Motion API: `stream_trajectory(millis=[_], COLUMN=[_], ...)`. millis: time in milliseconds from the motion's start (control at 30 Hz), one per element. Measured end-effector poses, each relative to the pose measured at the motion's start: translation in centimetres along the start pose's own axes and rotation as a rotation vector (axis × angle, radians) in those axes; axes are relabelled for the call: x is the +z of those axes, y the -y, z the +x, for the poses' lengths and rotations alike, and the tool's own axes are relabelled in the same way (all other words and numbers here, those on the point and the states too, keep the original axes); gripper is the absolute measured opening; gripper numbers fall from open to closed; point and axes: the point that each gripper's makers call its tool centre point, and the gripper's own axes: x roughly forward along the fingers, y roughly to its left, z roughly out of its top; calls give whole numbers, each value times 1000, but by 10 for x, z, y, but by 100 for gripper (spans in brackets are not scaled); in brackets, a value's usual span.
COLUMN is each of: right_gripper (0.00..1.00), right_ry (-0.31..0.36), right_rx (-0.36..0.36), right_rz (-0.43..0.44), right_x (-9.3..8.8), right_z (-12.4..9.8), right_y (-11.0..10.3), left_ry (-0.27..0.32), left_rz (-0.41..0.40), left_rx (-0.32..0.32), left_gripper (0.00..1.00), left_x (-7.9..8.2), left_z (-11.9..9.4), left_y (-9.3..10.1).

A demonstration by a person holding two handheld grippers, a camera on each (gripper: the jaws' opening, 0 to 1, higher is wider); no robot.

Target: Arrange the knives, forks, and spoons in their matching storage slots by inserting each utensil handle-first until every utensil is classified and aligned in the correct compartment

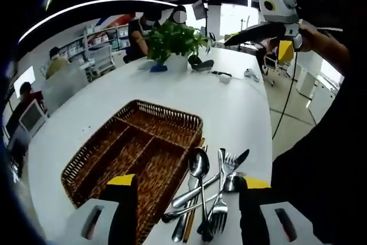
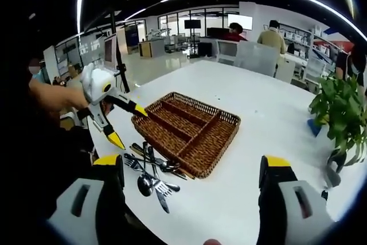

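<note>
Left gripper view: our left gripper [image 1: 186, 185], jaws apart, hovers over the tangled steel cutlery [image 1: 209, 190] beside the wicker tray [image 1: 172, 120] — stiff, slippery; we judge the handles the best hold.

Right gripper view: right gripper [image 2: 192, 167] spread, empty — tray [image 2: 226, 120] ahead.

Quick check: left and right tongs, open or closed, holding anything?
Left tongs: open, holding nothing, above the cutlery pile beside the wicker tray.
Right tongs: open, holding nothing.
</note>
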Motion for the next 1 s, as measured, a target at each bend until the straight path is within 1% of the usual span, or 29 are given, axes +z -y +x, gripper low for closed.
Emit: stream_trajectory(millis=[33,100,167,233,367,400,500,633,733,767,800,833,867,1000], right_gripper=[99,99,99,99,99,99,99,99,99,99,99,99,99,99], right_ry=[5,20,32,39,43,43,40,42,39,39,39,41,42,43], right_rx=[-1,9,4,3,5,5,2,3,0,-1,-1,-2,-3,-9], right_rz=[-7,-23,-41,-54,-56,-56,-56,-48,-43,-40,-39,-36,-34,-25], right_x=[1,5,8,11,12,12,12,11,9,8,8,8,8,6], right_z=[0,0,0,0,0,0,0,-2,-3,-4,-4,-5,-5,-7], right_y=[1,-1,0,1,3,4,6,9,11,11,11,11,11,11], left_ry=[-8,-26,-36,-42,-66,-76,-89,-109,-125,-132,-142,-191,-204,-215], left_rz=[-2,4,-12,-34,-27,-31,-32,-47,-56,-64,-71,-96,-93,-89], left_rx=[-14,-10,-24,-36,-30,-49,-63,-82,-81,-85,-103,-119,-134,-126], left_gripper=[71,70,67,63,54,51,49,43,36,32,27,22,20,20], left_x=[-3,-9,-14,-19,-26,-28,-31,-36,-41,-42,-45,-54,-58,-64], left_z=[3,10,14,20,35,40,50,57,59,60,61,59,62,66], left_y=[3,3,4,5,3,5,9,12,11,12,14,18,21,22])
